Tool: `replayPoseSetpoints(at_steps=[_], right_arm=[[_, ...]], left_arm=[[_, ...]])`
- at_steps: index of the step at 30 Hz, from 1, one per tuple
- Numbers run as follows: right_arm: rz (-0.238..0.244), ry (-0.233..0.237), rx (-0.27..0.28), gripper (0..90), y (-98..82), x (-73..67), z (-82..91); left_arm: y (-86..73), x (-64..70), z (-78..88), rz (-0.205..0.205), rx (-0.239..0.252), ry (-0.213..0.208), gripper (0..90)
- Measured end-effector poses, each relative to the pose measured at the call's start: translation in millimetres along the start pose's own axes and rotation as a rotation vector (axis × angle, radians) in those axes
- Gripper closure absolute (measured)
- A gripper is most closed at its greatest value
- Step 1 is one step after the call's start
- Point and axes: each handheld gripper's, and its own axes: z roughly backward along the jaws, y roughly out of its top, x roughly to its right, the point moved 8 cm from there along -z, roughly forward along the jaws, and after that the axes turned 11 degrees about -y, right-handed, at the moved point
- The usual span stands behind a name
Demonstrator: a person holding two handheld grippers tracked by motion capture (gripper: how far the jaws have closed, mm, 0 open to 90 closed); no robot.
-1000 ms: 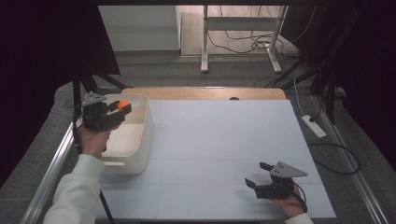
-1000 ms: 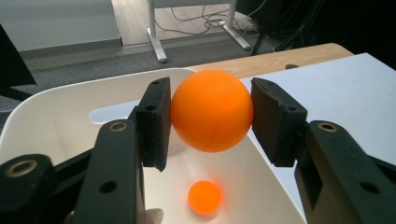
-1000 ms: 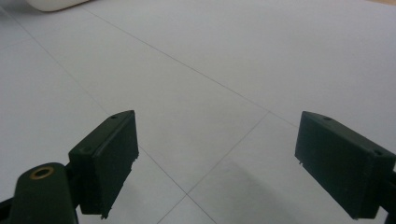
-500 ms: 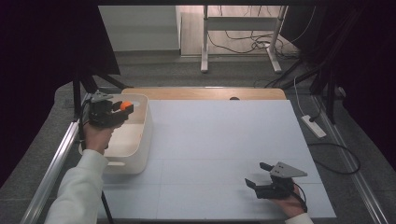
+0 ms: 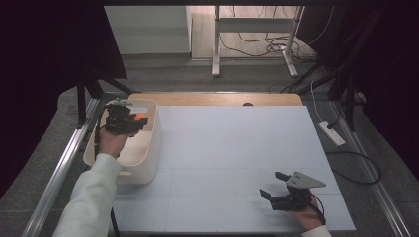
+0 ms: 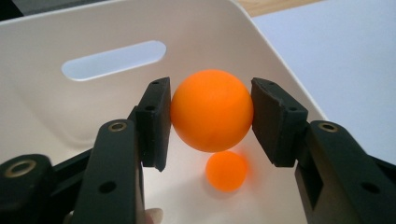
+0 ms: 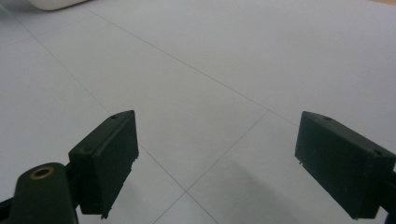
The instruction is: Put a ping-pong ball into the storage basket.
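Note:
My left gripper (image 6: 211, 122) is shut on an orange ball (image 6: 212, 110), with a pad pressed against each side of it. It holds the ball inside a white bin (image 6: 56, 107), above the floor. A second orange ball (image 6: 226, 171) lies on the bin floor just below. From the high view, the left gripper (image 5: 137, 121) and its orange ball (image 5: 140, 117) hang over the far part of the white bin (image 5: 149, 163) at the table's left edge. Near the front right of the table, my right gripper (image 5: 271, 184) rests open; its jaws (image 7: 215, 163) stand wide apart over bare tabletop.
The white table surface (image 5: 232, 148) spreads between the bin and the right gripper. The bin has a slot handle (image 6: 113, 59) in its far wall. A wooden strip (image 5: 212, 98) runs along the table's far edge. A power strip (image 5: 332, 133) lies on the floor at right.
The left gripper has shifted slightly right and farther over the bin with the orange ball in it. The right gripper has not moved.

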Motion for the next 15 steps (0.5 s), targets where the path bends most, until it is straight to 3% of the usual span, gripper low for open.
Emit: replayPoseSetpoints(at_steps=[15], right_arm=[[-0.003, 0.0, 0.001, 13.0, 0.3, 0.3, 0.1]], left_arm=[[3.3, 3.5, 10.2, -0.017, 0.036, 0.007, 50.1]])
